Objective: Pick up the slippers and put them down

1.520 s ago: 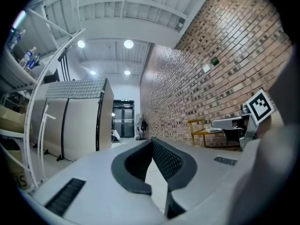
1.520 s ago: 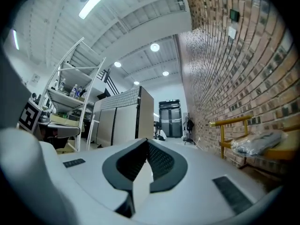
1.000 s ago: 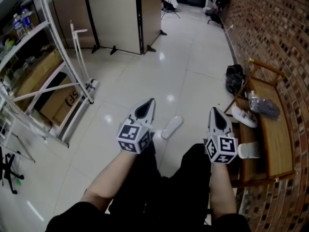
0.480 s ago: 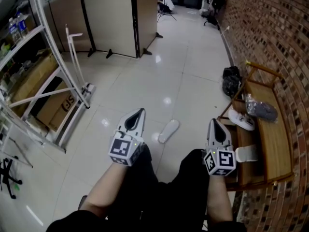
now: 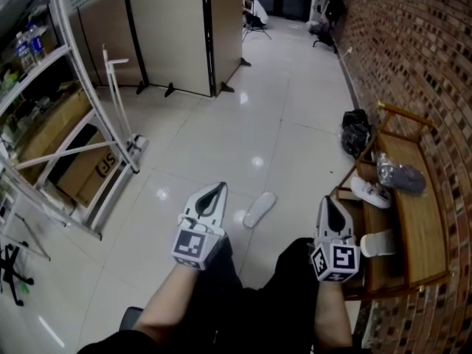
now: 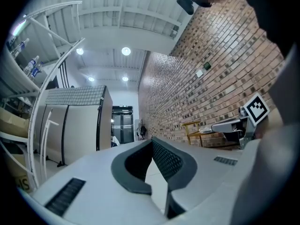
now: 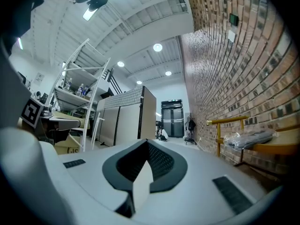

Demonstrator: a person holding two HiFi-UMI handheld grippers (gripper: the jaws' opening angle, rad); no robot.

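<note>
The left tongs (image 5: 218,188) are clenched, tips meeting with nothing between them (the left gripper view shows only pale floor through the hollow behind the pads). In the head view they point toward 12 o'clock, a shade toward 1. The right tongs (image 5: 327,200) are likewise pressed together and empty, pointing at 12 o'clock. Both are held over the person's dark-clad lap.

Between the two, one white slipper (image 5: 259,209) lies flat on the tiled floor (image 5: 287,124). It is at about 4 o'clock from the left tips and 9 o'clock from the right tips, touched by neither. A second white slipper (image 5: 371,192) rests on the lower ledge of the wooden worktop (image 5: 417,220), at 3 o'clock from the right tongs, near but apart. Another white piece (image 5: 378,243) sits on the same ledge at 4 o'clock (too small to say what).

On the worktop's upper board a grey bundle in clear wrap (image 5: 402,175) lies toward the far end. A black bag (image 5: 356,130) sits on the floor just beyond, at 1 o'clock. The brick wall (image 5: 428,50) runs along the right. A white metal rack (image 5: 86,72) with a cardboard box (image 5: 96,169) stands at 10 o'clock, beige partition panels (image 5: 173,28) at 11.
</note>
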